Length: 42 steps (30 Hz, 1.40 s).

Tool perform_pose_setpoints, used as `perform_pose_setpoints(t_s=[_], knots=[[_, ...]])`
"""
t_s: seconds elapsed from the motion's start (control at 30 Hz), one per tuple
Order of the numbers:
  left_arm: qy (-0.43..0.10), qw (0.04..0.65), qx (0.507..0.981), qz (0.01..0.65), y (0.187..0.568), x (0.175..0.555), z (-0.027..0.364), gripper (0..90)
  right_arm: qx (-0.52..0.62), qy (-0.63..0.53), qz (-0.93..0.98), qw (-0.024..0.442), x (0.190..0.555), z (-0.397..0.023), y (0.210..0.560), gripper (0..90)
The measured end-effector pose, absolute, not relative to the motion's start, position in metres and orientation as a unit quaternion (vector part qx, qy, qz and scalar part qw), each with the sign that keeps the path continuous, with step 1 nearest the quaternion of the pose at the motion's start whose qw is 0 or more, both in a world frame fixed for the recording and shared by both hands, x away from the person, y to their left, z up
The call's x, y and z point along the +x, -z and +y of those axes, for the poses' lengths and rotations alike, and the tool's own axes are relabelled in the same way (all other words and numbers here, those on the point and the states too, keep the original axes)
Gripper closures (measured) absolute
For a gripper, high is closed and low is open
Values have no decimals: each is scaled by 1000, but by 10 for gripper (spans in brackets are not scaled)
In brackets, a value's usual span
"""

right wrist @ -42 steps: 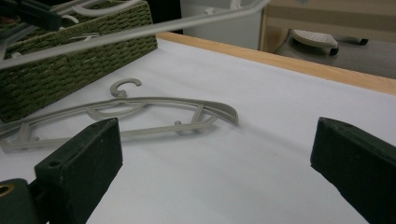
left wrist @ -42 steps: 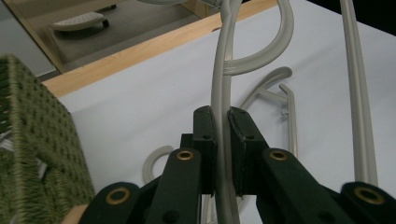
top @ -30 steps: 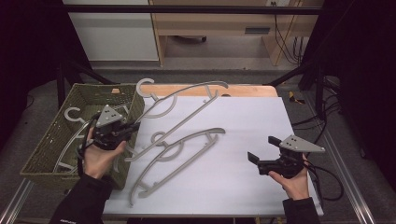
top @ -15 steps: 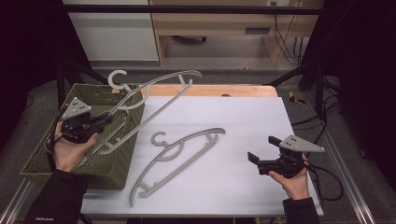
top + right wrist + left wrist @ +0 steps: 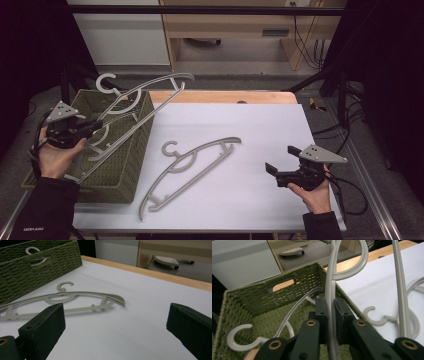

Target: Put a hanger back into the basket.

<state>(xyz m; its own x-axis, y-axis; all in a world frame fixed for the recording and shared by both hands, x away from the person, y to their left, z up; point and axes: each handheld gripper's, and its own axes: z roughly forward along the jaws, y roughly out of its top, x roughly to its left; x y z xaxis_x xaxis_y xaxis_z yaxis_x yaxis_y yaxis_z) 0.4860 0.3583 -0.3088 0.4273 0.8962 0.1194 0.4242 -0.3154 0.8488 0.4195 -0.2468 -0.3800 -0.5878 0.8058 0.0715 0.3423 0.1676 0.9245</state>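
Observation:
My left gripper (image 5: 92, 125) is shut on a grey plastic hanger (image 5: 145, 102), held tilted above a green woven basket (image 5: 131, 165) at the table's left. In the left gripper view the jaws clamp the hanger's bar (image 5: 331, 302), its hook curling above. Another grey hanger (image 5: 239, 340) lies inside the basket (image 5: 262, 297). A second loose hanger (image 5: 192, 162) lies flat on the white table top (image 5: 260, 130); it also shows in the right gripper view (image 5: 75, 298). My right gripper (image 5: 281, 159) hovers open at the table's right front, nothing between its jaws.
A wooden strip (image 5: 225, 96) runs along the table's far edge. Beyond it stand a white cabinet (image 5: 120, 30) and a wooden shelf unit (image 5: 240, 30). Cables (image 5: 350, 185) trail at the right side. The basket's wall (image 5: 37, 267) appears left in the right gripper view.
My left gripper has carried its hanger leftward off the table top to over the basket. The hanger on the table and my right gripper have stayed put.

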Motion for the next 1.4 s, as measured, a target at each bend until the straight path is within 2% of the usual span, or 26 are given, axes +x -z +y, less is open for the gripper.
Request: perform_pose_setpoints(t_s=[0.8,1.4], knots=[[-310,351,737,488,343,496,433,815,392,-503,736,227,422,-244,383,21],[-323,324,740,493,344,487,459,815,391,-501,738,226,422,-243,383,21]])
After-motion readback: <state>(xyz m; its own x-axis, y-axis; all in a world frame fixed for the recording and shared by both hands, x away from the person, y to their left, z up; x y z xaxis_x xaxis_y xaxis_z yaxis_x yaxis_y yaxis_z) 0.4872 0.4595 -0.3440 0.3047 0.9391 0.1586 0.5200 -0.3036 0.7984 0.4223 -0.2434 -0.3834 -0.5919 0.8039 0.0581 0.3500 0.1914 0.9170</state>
